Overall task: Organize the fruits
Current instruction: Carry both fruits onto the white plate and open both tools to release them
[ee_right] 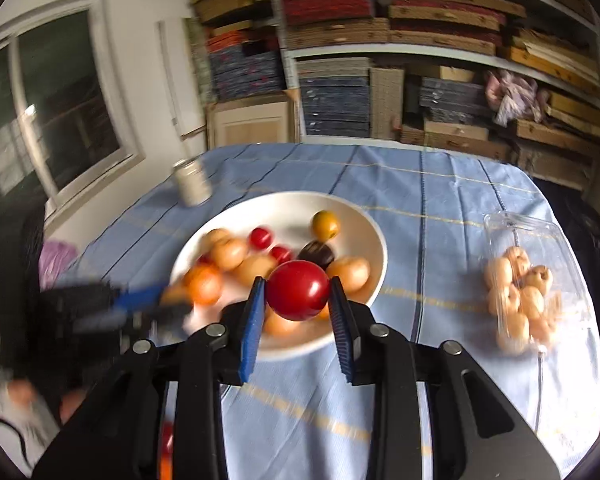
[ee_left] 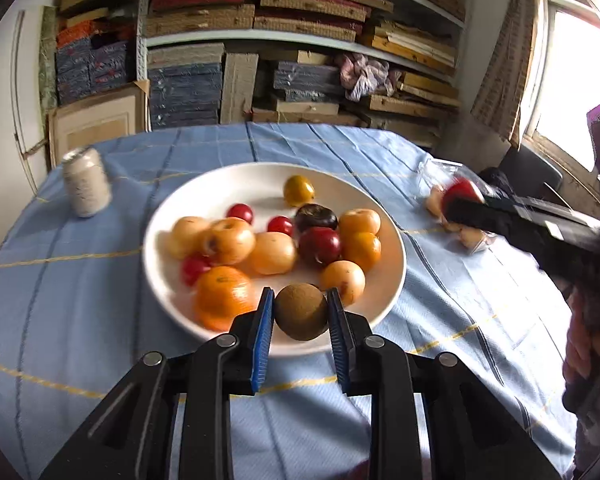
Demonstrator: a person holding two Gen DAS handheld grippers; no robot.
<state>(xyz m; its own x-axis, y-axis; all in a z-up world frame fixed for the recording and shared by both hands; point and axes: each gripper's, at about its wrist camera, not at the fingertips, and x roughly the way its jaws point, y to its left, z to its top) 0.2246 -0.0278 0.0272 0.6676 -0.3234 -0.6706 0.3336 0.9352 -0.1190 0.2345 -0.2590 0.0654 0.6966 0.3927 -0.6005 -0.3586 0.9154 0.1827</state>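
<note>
- The left tool (ee_left: 301, 312), at lower centre of the frame, clamps a brown kiwi (ee_left: 301, 311) between its blue pads (ee_left: 262, 344).
- Just beyond the kiwi sits a white plate (ee_left: 387, 236) at centre frame, on a desk under a blue striped cloth (ee_left: 80, 300).
- The plate carries oranges (ee_left: 224, 296), small red fruits (ee_left: 240, 212), a dark red plum (ee_left: 319, 245), a near-black fruit (ee_left: 315, 217) and a yellow one (ee_left: 298, 189) at its far side.
- A pale can (ee_left: 86, 188) stands at the left, apart from the plate.
- At right, blurred, the right tool (ee_left: 459, 200) grips a red fruit (ee_left: 461, 190) above a clear bag of pale fruits (ee_left: 471, 236).
- Shelves (ee_left: 300, 40) packed with stacked boards fill the top.
</note>
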